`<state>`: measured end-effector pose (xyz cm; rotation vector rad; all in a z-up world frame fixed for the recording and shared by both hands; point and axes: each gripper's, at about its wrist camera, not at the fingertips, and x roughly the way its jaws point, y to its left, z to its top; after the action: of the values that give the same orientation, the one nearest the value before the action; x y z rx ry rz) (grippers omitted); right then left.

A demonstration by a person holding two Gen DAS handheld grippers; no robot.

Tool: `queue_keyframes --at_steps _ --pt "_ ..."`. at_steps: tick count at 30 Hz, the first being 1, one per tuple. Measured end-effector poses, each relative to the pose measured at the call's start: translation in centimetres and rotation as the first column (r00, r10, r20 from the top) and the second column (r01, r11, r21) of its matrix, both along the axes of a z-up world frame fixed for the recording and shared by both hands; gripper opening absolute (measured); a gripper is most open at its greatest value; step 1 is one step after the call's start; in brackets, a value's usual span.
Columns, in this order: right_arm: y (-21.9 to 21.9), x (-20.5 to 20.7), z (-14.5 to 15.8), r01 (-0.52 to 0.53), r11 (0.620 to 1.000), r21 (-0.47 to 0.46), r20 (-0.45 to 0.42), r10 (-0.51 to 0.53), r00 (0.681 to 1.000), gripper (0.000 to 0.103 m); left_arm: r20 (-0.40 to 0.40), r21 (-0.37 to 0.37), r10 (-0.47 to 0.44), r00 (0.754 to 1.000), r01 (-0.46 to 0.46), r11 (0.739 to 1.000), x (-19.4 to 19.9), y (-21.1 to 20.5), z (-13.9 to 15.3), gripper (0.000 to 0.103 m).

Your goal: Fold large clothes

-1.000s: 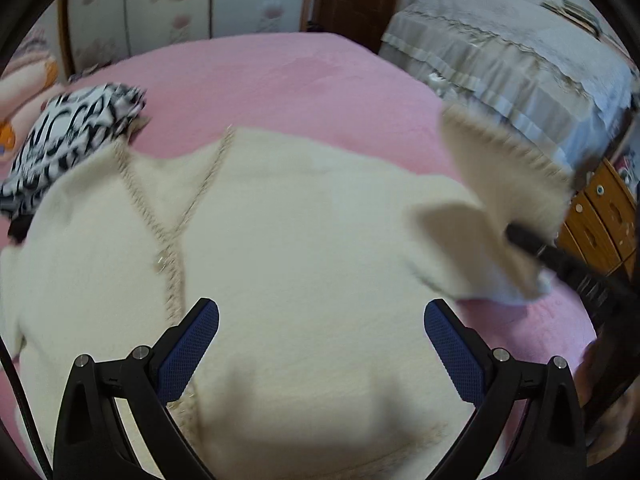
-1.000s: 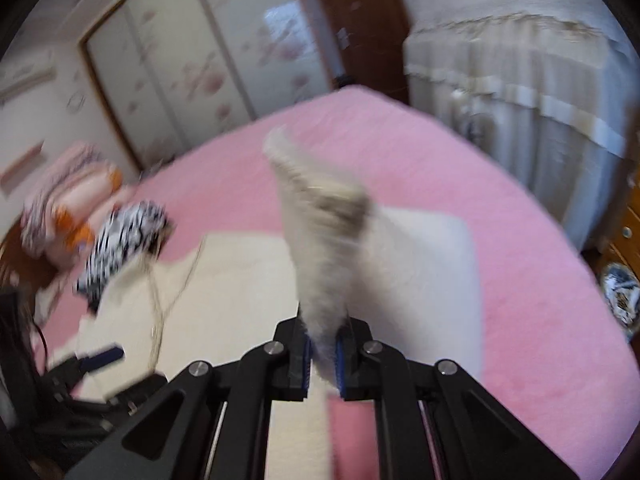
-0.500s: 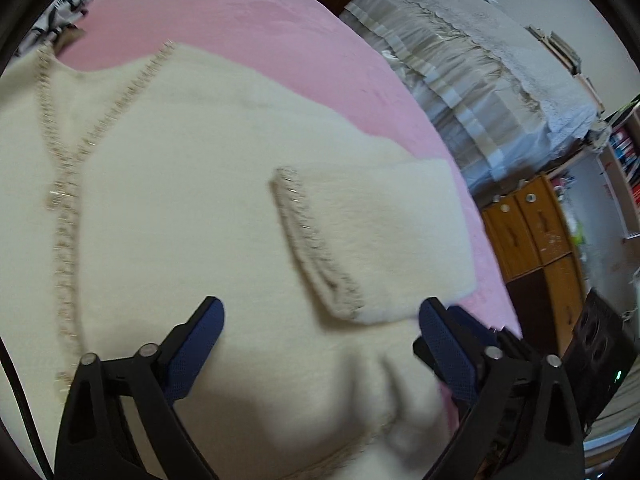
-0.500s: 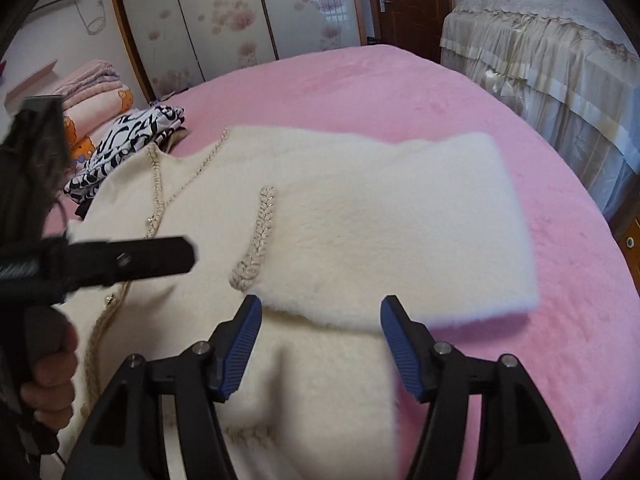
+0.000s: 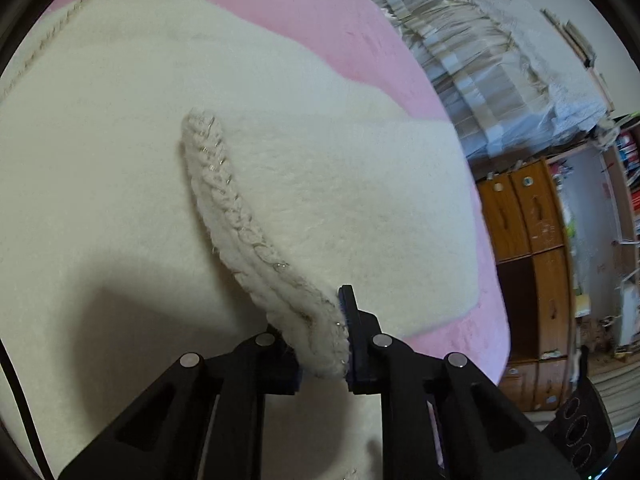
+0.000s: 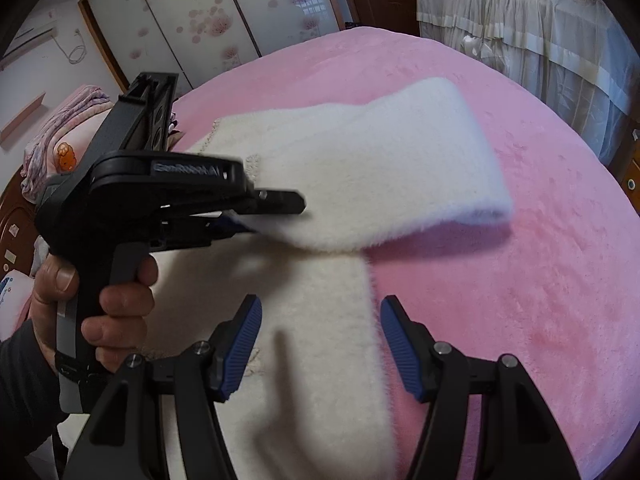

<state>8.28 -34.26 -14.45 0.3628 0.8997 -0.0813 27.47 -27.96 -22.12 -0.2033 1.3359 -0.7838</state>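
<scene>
A cream fluffy cardigan lies flat on the pink bed. Its right sleeve is folded across the body. My left gripper is shut on the sleeve's braided cuff and lifts it slightly. In the right wrist view the left gripper shows at left, held by a hand, pinching the sleeve. My right gripper is open and empty above the cardigan's lower right edge.
A second bed with a grey lace cover stands at the right. Wooden drawers stand past the bed's edge. Folded bedding lies at the far left. Wardrobe doors are behind.
My right gripper laid the sleeve across the body, let go and opened. My left gripper moved in and shut on the cuff.
</scene>
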Motion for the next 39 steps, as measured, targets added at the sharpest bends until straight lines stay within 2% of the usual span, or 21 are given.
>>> queue_keyframes --at_steps 2,5,7,10,13,15,18,19,21,22,23,24,26,28,30,33,37,39 --pt "-0.6 0.1 -0.1 0.017 1.0 0.009 -0.008 -0.017 1.0 0.062 0.084 0.044 -0.015 0.996 0.012 0.999 0.1 -1.0 2.3 0.011" --pt "-1.5 0.2 -0.2 0.051 0.998 0.036 -0.015 -0.05 0.999 0.062 0.195 0.028 0.011 0.981 -0.017 0.999 1.4 -0.4 7.7 0.011" --pt "-1.9 0.1 -0.1 0.067 0.996 0.051 -0.015 -0.066 0.998 0.062 0.273 0.021 0.045 0.961 -0.053 0.998 2.9 0.9 11.5 0.011" --pt "-2.0 0.2 0.1 0.078 0.996 0.048 -0.016 -0.077 0.997 0.062 0.388 0.032 0.086 0.918 -0.106 0.994 4.5 3.7 16.0 0.011" --pt "-1.8 0.4 0.3 0.079 0.996 0.039 -0.018 -0.079 0.997 0.062 0.46 0.068 0.12 0.88 -0.17 0.983 5.5 7.4 17.9 0.011" --pt "-1.4 0.5 0.2 0.076 0.996 0.038 -0.021 -0.075 0.997 0.062 0.48 0.105 0.137 0.866 -0.212 0.972 5.6 11.1 17.4 0.011" --pt "-1.1 1.1 -0.1 0.063 0.997 0.041 -0.036 -0.062 0.997 0.062 0.461 0.186 0.154 0.874 -0.265 0.946 5.4 16.9 13.8 0.012" --pt "-1.0 1.4 -0.3 0.057 0.998 0.039 -0.044 -0.056 0.997 0.062 0.44 0.226 0.158 0.884 -0.279 0.933 5.4 18.4 11.9 0.012" --pt "-0.7 2.0 -0.5 0.044 0.999 0.03 -0.062 -0.042 0.997 0.062 0.359 0.296 0.154 0.92 -0.269 0.917 5.2 21.0 7.7 0.015" --pt "-0.5 2.2 -0.6 0.04 0.999 0.026 -0.069 -0.038 0.997 0.062 0.301 0.323 0.155 0.941 -0.253 0.912 5.1 22.0 5.7 0.022" --pt "-0.3 2.4 -0.6 0.034 0.999 0.021 -0.078 -0.032 0.996 0.062 0.262 0.335 0.163 0.951 -0.248 0.909 5.0 22.9 4.3 0.026" --pt "-0.2 2.6 -0.7 0.028 0.999 0.017 -0.088 -0.026 0.996 0.064 0.234 0.322 0.18 0.955 -0.251 0.913 4.9 23.8 3.3 0.034" --pt "0.0 3.0 -0.5 0.019 1.0 0.011 -0.099 -0.018 0.995 0.067 0.196 0.219 0.226 0.954 -0.267 0.938 5.2 25.6 3.0 0.042" --pt "0.0 3.3 -0.2 0.006 1.0 0.017 -0.099 -0.004 0.995 0.069 0.169 0.158 0.265 0.949 -0.291 0.944 6.0 26.6 3.2 0.065" --pt "-0.3 3.9 0.4 -0.013 0.999 0.034 -0.089 0.016 0.996 0.07 0.178 0.121 0.293 0.939 -0.316 0.941 7.0 27.3 3.7 0.072" --pt "-0.9 5.7 1.5 -0.025 0.999 0.044 -0.075 0.029 0.997 0.071 0.177 0.115 0.292 0.94 -0.315 0.942 9.0 27.1 3.7 0.072" --pt "-2.4 10.0 2.6 -0.023 1.0 -0.004 -0.067 0.023 0.998 0.08 0.148 0.145 0.271 0.951 -0.292 0.945 11.2 25.9 2.9 0.071" --pt "-3.4 12.9 2.4 -0.021 1.0 -0.009 -0.081 0.021 0.996 0.08 0.167 0.159 0.254 0.953 -0.281 0.946 11.5 25.1 2.4 0.064"
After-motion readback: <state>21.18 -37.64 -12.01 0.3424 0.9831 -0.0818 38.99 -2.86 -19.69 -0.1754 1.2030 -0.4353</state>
